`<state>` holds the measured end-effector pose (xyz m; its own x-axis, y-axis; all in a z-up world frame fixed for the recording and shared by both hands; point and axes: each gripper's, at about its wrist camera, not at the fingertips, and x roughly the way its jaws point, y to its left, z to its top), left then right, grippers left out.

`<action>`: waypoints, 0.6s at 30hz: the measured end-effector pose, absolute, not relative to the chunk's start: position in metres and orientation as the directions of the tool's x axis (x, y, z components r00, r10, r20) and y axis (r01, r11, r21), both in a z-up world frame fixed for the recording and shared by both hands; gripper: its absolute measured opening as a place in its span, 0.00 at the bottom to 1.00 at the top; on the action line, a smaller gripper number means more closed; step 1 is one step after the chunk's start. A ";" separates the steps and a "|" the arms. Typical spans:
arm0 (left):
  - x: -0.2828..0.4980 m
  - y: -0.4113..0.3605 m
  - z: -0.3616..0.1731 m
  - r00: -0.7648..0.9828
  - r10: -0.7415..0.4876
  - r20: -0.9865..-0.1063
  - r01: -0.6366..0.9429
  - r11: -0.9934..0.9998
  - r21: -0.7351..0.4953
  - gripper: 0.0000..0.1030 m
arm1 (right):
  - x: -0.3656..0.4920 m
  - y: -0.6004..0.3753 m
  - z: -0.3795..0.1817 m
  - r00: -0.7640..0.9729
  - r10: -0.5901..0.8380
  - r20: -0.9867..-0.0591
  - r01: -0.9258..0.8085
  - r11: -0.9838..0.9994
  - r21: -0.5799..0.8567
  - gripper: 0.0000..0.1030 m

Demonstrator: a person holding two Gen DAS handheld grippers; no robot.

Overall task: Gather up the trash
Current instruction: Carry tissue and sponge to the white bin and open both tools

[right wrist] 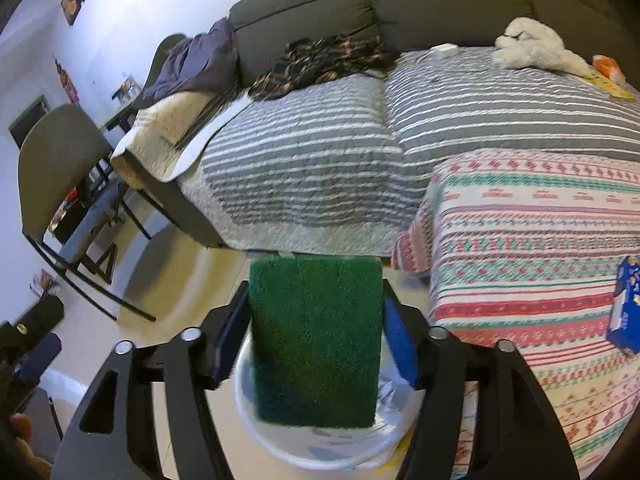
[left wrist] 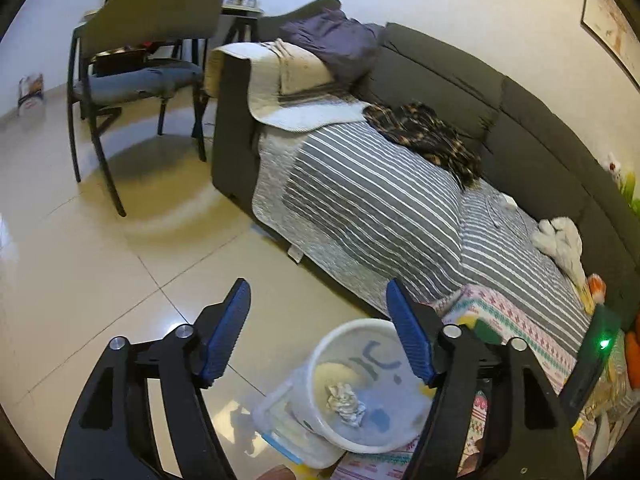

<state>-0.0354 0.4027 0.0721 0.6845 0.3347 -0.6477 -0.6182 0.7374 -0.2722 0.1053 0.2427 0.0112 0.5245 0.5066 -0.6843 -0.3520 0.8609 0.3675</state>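
Hovering over the white bucket (right wrist: 320, 450) on the floor, the right gripper (right wrist: 316, 332) carries a green scouring pad (right wrist: 316, 340) between its jaws, directly above the bucket's mouth. Blue pads sit at both side edges of the pad, left one touching; whether the right one presses or has a sliver of gap cannot be told — blur on the pad's lower edge. No earlier view to compare. Left gripper (left wrist: 320, 332) — jaws spread, nothing between them, hanging just over and beside the same bucket (left wrist: 360, 384), where a crumpled paper wad (left wrist: 346, 400) already lies at the bottom. Step in hand, judging by layout: dropping the pad into the bin. Next move calls for fully spreading the right jaws while staying centred over the rim, then heading for more trash — possibly the blue box (right wrist: 626, 304) on the patterned blanket (right wrist: 540, 220) beside the sofa (right wrist: 360, 0).
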 end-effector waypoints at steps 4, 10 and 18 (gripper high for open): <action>-0.039 0.405 0.074 0.674 0.361 -0.644 -0.633 0.733 -0.251 0.69 | 0.099 0.252 0.007 0.518 0.499 -0.695 -0.357 0.864 0.355 0.73; -0.041 0.397 0.074 0.636 0.434 -0.637 -0.672 0.719 -0.181 0.82 | 0.097 0.237 0.015 0.578 0.436 -0.689 -0.307 0.899 0.311 0.83; -0.029 0.351 0.070 0.616 0.478 -0.626 -0.656 0.752 -0.071 0.90 | 0.091 0.190 0.041 0.716 0.303 -0.629 -0.229 0.953 0.198 0.92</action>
<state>-0.0286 0.3512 0.0704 0.6157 0.4784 -0.6262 -0.6558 0.7516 -0.0706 0.0912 0.1900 0.0409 0.7163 0.3028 -0.6287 -0.2288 0.9531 0.1983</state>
